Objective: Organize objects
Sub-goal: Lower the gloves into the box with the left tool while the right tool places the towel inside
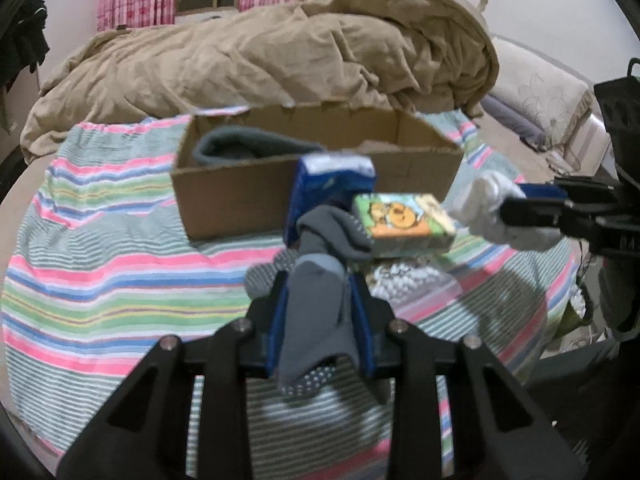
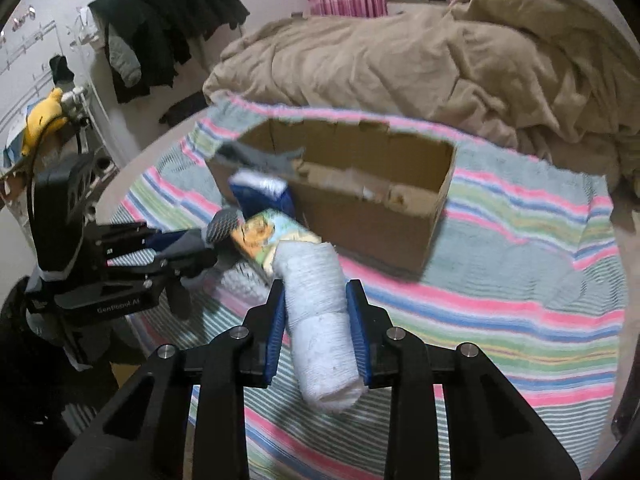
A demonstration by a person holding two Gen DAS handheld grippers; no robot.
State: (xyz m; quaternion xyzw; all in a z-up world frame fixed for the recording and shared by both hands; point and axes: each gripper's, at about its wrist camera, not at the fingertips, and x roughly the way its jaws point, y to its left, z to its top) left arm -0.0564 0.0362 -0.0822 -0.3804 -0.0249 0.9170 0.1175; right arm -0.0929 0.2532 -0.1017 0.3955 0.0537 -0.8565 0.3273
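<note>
My left gripper [image 1: 318, 280] is shut on a grey sock [image 1: 316, 320] with white grip dots, held above the striped blanket in front of the cardboard box [image 1: 256, 196]. My right gripper [image 2: 316, 292] is shut on a rolled white sock [image 2: 320, 320], also above the blanket. The white sock [image 1: 496, 208] shows at the right of the left wrist view, the grey sock [image 2: 188, 246] at the left of the right wrist view. A dark grey cloth [image 1: 248, 146] lies inside the box. A blue pack [image 1: 328, 188] and a cartoon-printed box [image 1: 404, 220] lie before the cardboard box.
The striped blanket [image 1: 100, 272] covers the bed. A crumpled tan duvet [image 1: 260, 56] is heaped behind the box. A white-dotted packet [image 1: 404, 280] lies under the cartoon box. Dark jackets [image 2: 160, 20] hang on the wall at left; pillows [image 1: 532, 92] lie at right.
</note>
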